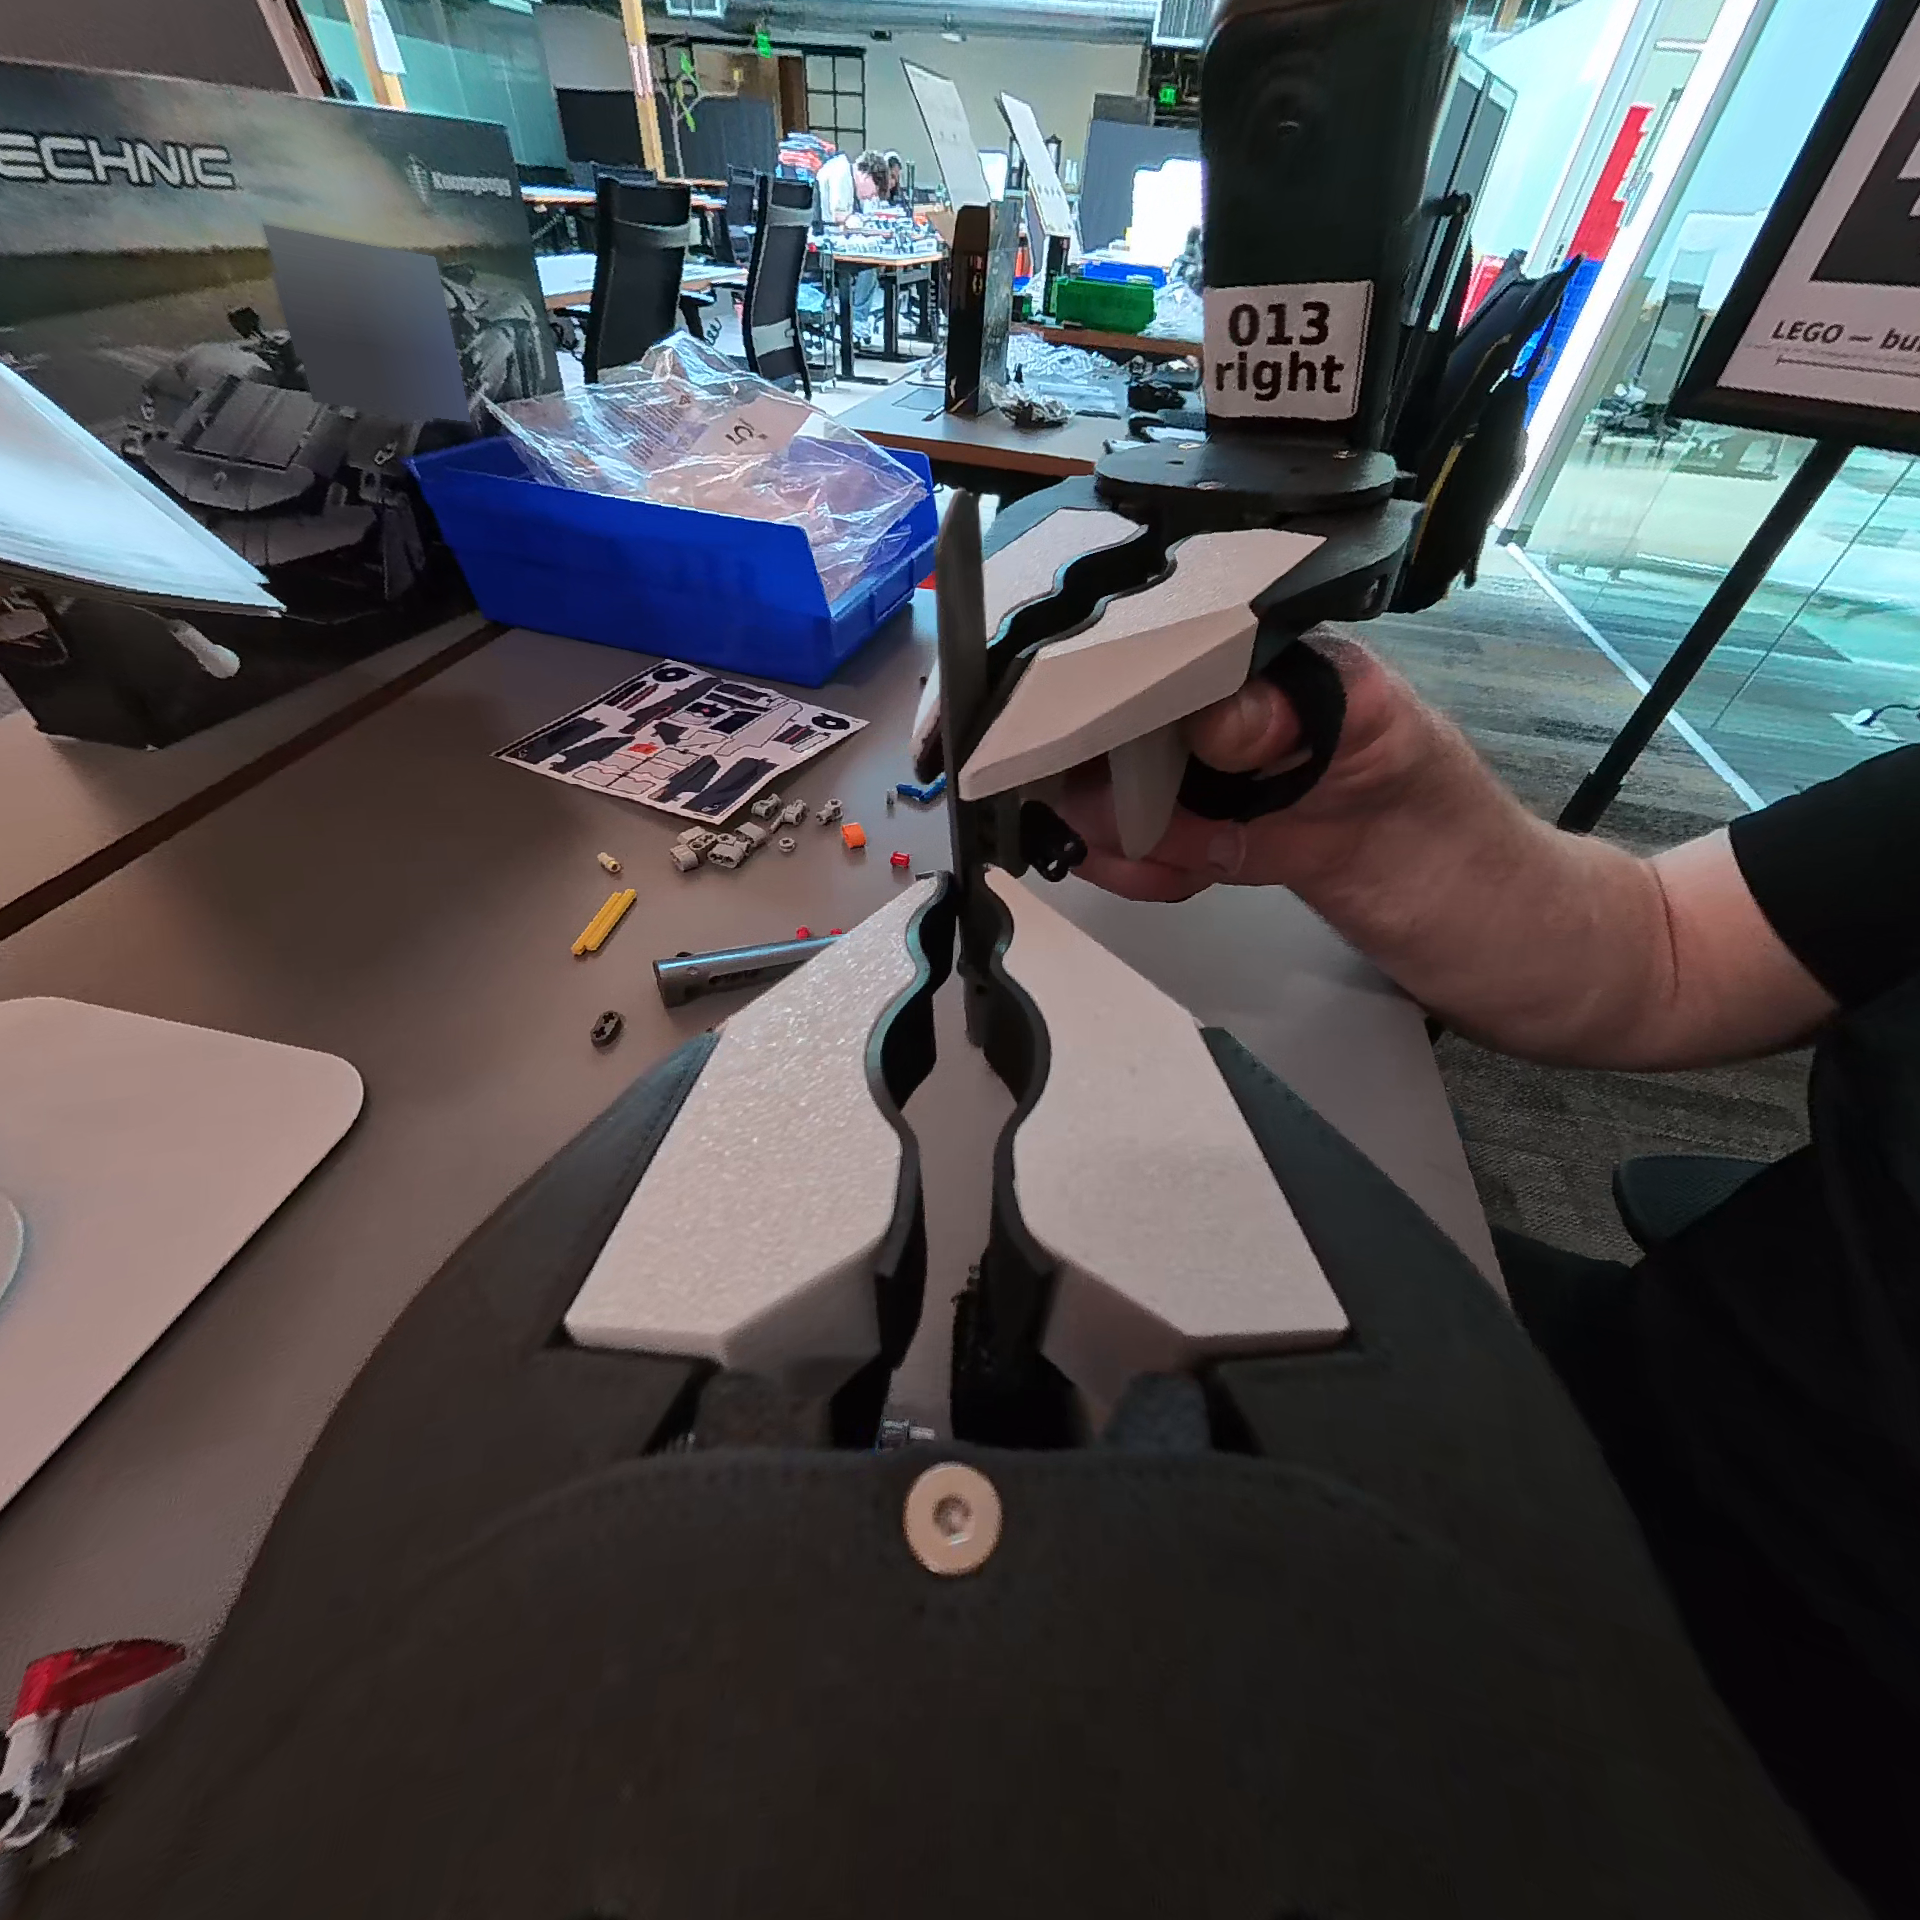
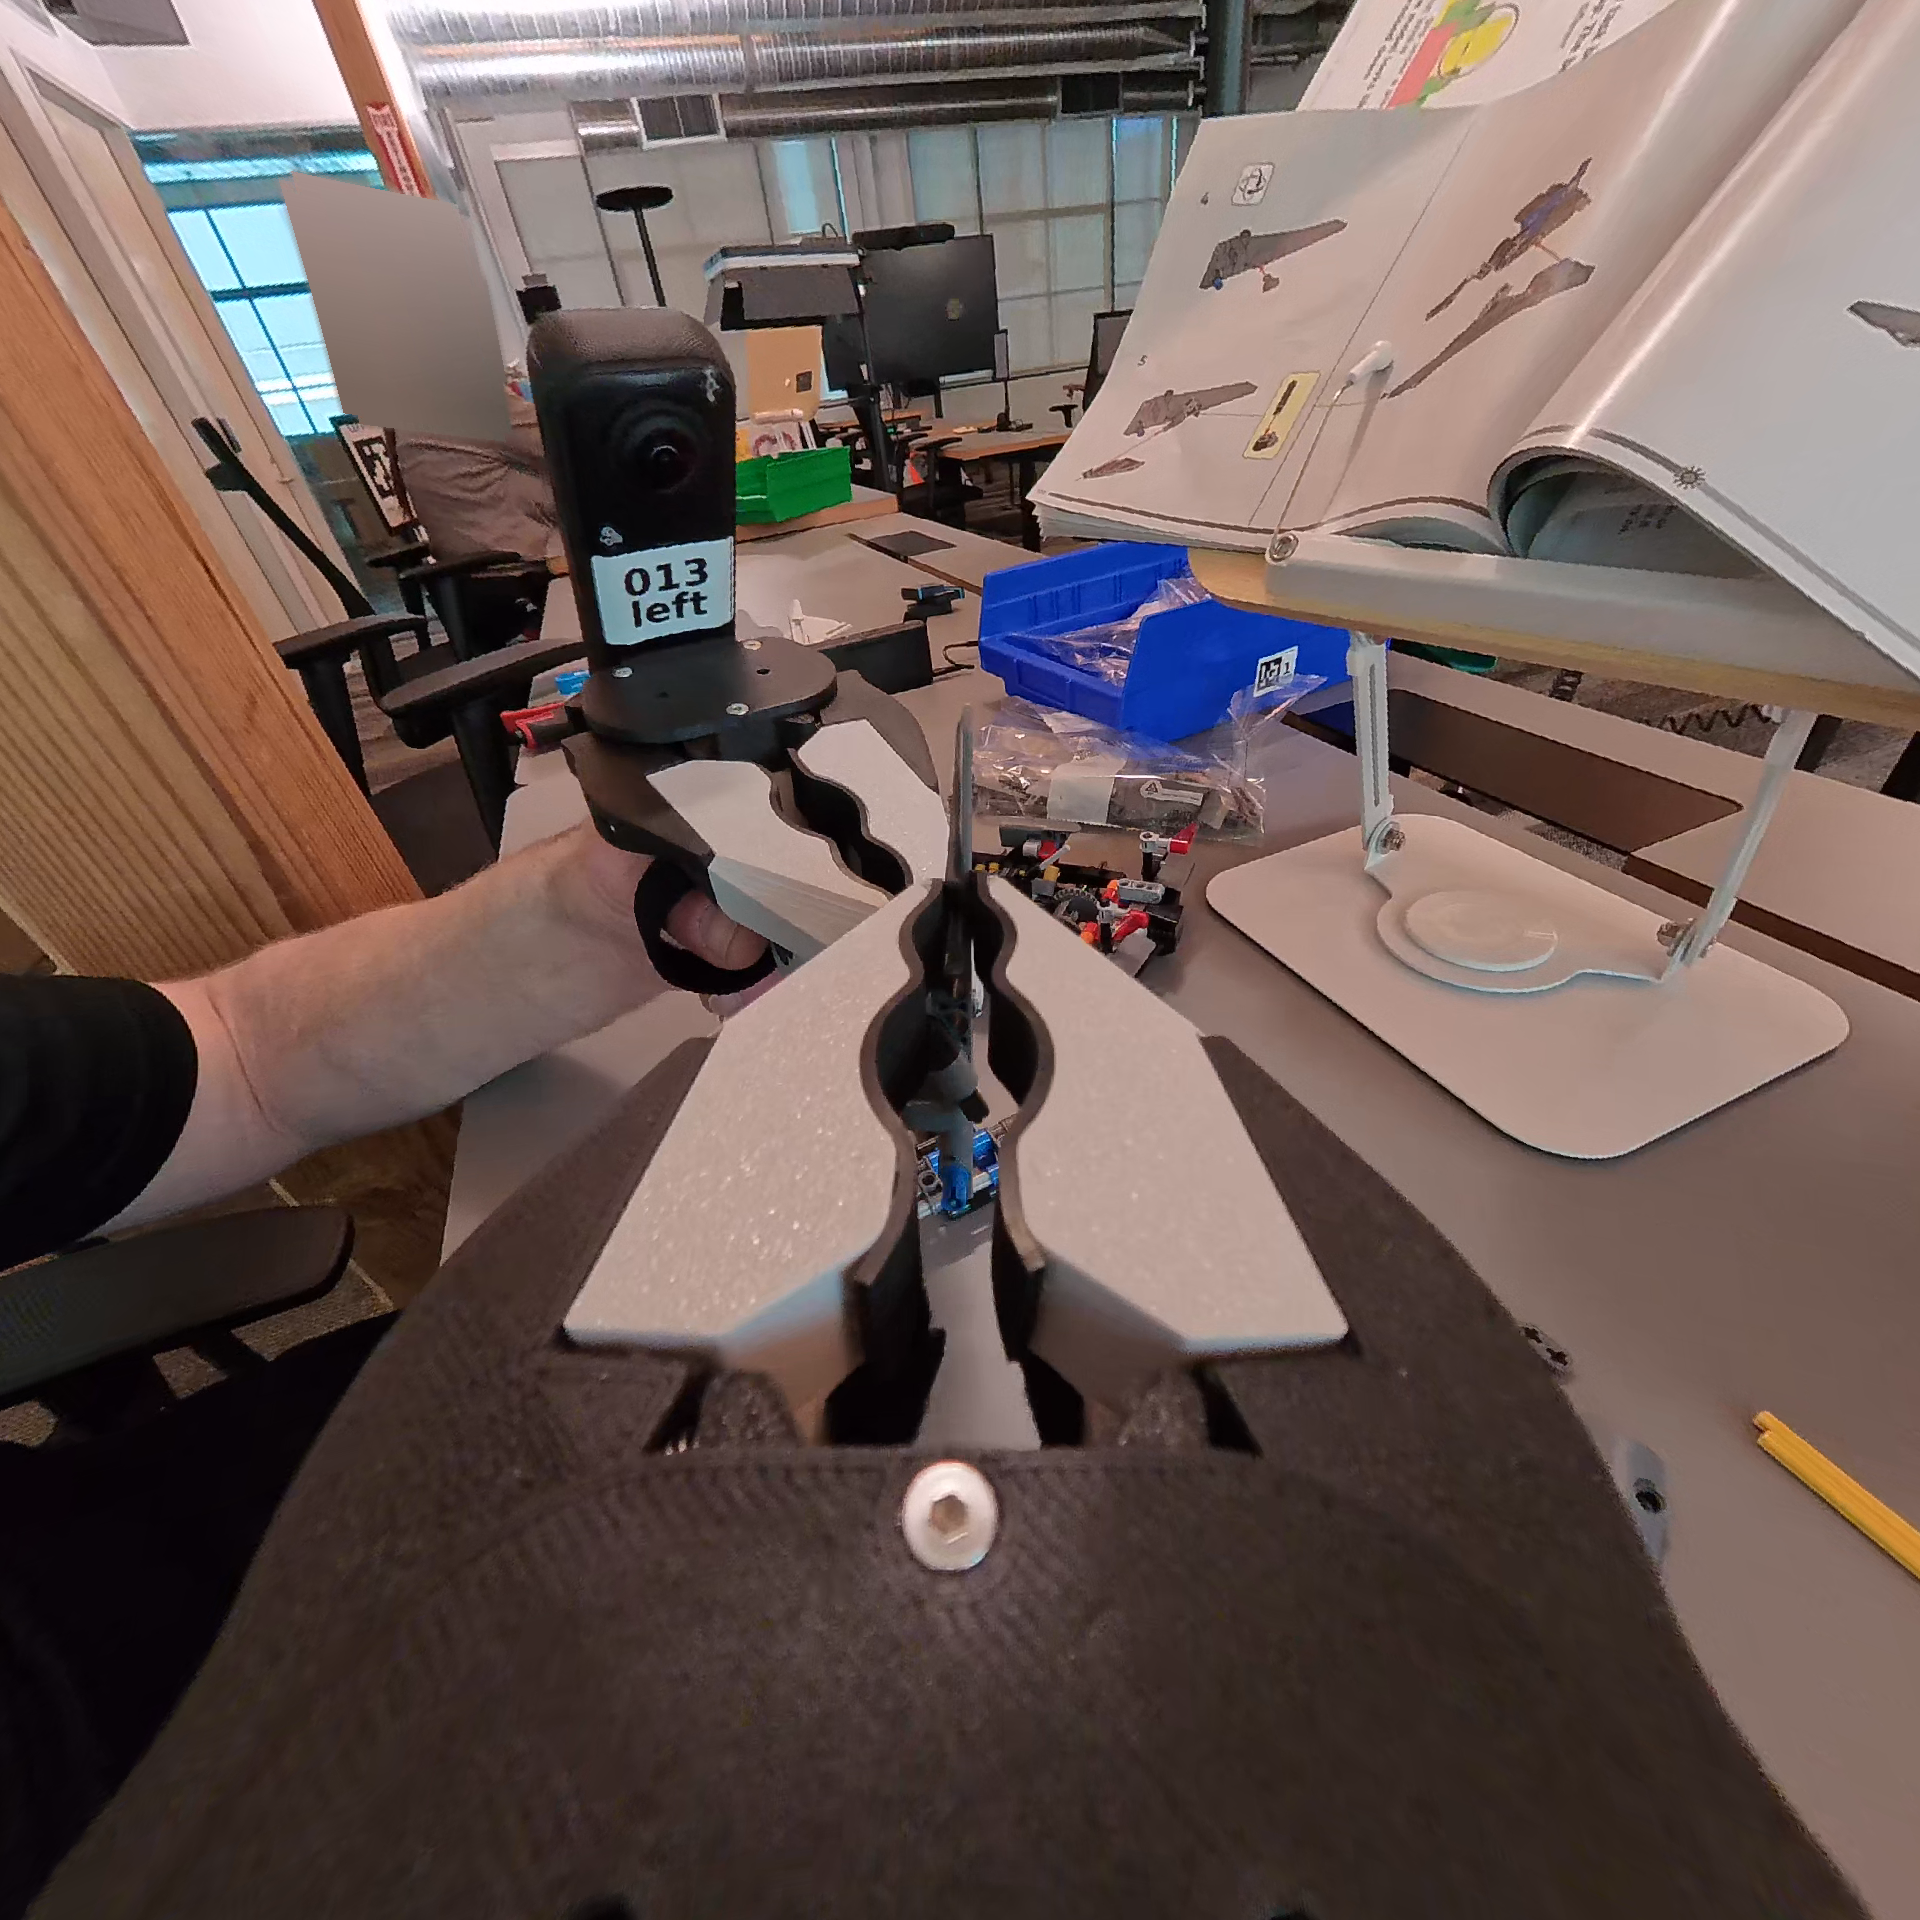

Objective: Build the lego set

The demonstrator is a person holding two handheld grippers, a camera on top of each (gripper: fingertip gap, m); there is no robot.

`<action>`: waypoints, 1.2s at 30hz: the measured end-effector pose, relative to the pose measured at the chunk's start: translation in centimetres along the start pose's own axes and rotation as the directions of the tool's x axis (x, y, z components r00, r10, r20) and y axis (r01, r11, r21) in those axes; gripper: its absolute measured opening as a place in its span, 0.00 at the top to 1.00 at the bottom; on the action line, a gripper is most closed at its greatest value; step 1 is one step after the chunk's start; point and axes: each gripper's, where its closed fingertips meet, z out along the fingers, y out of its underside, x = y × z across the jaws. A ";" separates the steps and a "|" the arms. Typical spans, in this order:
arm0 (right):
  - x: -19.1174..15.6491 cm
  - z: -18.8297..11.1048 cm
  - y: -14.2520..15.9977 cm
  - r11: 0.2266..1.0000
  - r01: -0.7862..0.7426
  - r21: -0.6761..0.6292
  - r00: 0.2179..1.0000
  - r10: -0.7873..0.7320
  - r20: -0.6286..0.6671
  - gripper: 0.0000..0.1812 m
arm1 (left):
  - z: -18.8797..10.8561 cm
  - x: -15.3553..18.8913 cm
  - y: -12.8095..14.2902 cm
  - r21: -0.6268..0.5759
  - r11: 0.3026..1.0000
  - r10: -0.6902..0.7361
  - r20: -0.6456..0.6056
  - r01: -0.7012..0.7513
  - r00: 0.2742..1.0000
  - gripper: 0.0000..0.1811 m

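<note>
Holding a long dark grey panel (image 1: pixel 961 727) between them, both tools are working on one sub-assembly above the table (image 1: pixel 312 883). Nearest in the left wrist view, the left gripper (image 1: pixel 966 925) is pinching the lower end of that panel, its jaws closed down to a narrow slit around the thin piece. Just beyond, the right gripper (image 1: pixel 951 769) is clamping the same panel higher up, jaws likewise pressed together on it, with a hand (image 1: pixel 1299 790) wrapping its trigger. In the right wrist view the panel (image 2: pixel 964 821) is standing edge-on at the fingertips, and small grey and blue parts (image 2: pixel 951 1153) are hanging in the gap behind them; whether these are already joined to the panel is unclear.

I am judging this as a joining step: the panel is being steadied at two points so that a pin or connector can seat. The next move is probably calling for a straight press along the panel, without twisting, since the piece is thin and could slip sideways.

Farther out, loose connectors (image 1: pixel 727 847), two yellow axles (image 1: pixel 603 922) and a sticker sheet (image 1: pixel 681 738) are lying on the table, a partly built black chassis (image 2: pixel 1091 904) is sitting beyond, and a blue bin (image 1: pixel 665 561) and the open instruction book (image 2: pixel 1351 343) are waiting behind.
</note>
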 end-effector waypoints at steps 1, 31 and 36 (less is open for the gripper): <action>0.0 0.0 0.0 1.000 0.001 0.002 1.000 -0.001 -0.001 1.00 | 0.0 0.0 0.0 0.004 1.000 -0.006 -0.005 0.006 1.000 1.00; 2.5 -1.5 -4.4 0.935 -0.249 0.252 0.968 0.248 0.037 1.00 | 1.1 -0.1 1.3 -0.031 0.999 -0.009 0.025 0.009 1.000 0.82; 2.8 -1.6 -4.6 0.923 -0.267 0.279 0.963 0.269 0.031 1.00 | 1.6 0.5 0.9 -0.001 1.000 0.004 0.011 -0.004 1.000 0.86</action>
